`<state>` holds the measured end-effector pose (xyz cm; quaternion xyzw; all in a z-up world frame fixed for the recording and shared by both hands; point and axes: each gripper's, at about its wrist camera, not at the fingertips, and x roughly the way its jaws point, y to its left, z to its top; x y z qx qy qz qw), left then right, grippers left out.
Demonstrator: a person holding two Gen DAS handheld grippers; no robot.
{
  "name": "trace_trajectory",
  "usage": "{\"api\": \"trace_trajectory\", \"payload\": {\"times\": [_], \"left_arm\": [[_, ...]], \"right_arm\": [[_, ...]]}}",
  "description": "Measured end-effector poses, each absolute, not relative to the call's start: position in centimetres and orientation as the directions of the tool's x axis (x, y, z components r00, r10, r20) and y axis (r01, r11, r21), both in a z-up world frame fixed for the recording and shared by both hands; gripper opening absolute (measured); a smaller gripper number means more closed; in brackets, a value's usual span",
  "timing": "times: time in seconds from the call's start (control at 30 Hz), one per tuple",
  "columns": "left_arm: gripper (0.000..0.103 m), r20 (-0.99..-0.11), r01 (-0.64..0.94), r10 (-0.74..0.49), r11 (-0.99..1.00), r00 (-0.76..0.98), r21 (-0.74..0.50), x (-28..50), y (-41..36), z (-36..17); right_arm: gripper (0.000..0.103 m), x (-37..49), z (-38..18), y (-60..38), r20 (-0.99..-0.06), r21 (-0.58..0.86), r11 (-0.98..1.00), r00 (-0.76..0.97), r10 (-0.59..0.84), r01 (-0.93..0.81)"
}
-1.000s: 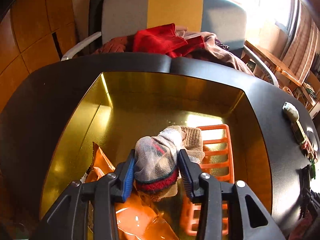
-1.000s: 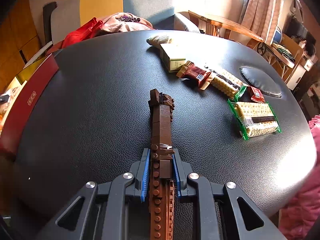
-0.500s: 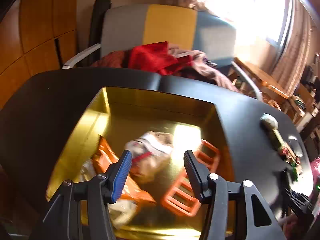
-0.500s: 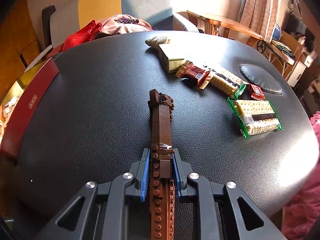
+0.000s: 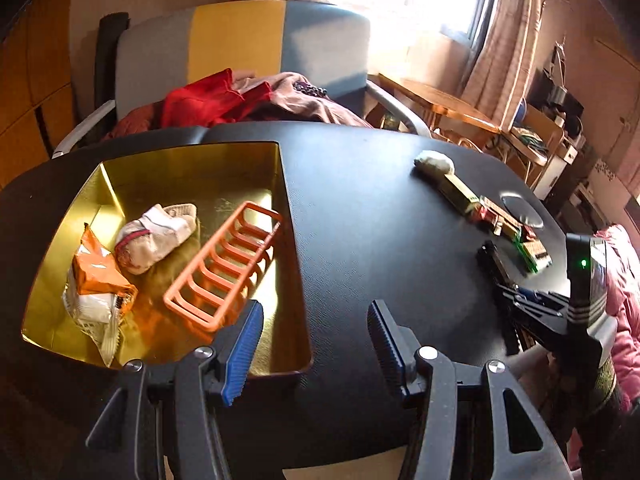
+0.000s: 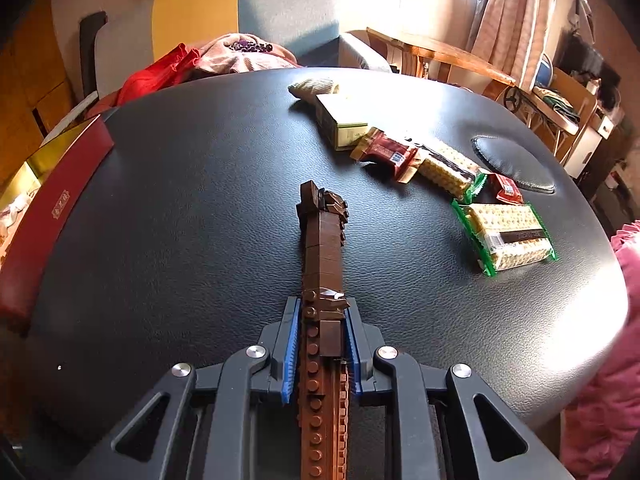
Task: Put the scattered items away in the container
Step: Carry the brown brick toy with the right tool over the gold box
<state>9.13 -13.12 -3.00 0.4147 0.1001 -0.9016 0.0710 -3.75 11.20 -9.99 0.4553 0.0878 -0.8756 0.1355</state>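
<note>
Snacks (image 6: 506,236) lie well right of the gold container (image 5: 192,172), so the left gripper (image 5: 314,346) hangs open and empty beside it, while the right gripper (image 6: 322,344) clamps the brown brick model (image 6: 322,256) for carrying there.

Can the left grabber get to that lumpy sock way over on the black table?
Probably yes. The left gripper is open and empty, and the sock lies uncovered at the far side of the table with bare tabletop between them, though it looks a long stretch.
</note>
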Motion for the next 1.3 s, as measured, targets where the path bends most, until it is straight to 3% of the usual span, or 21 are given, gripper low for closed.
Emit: {"api": "trace_trajectory", "payload": {"times": [0.43,0.9,1.3], "left_arm": [[0.055,-0.757,0.218,-0.083,-0.973,-0.648,-0.080,9.9,-12.6,-2.6],[0.055,-0.746,0.404,-0.182,-0.906,-0.640,-0.125,12.3,-18.9,-2.7],[0.055,-0.750,0.514,-0.246,-0.846,-0.614,-0.142,14.7,-23.0,-3.2]], "right_arm": [[0.020,-3.0,-10.0,6.7,-0.811,-0.026,-0.916,-0.545,-0.215,0.400],[0.020,-1.1,-4.7,-4.2,-0.743,0.043,-0.781,-0.503,-0.442,0.624],[0.020,0.9,-3.1,-14.0,-0.731,0.006,-0.673,-0.456,-0.508,0.740]]}}
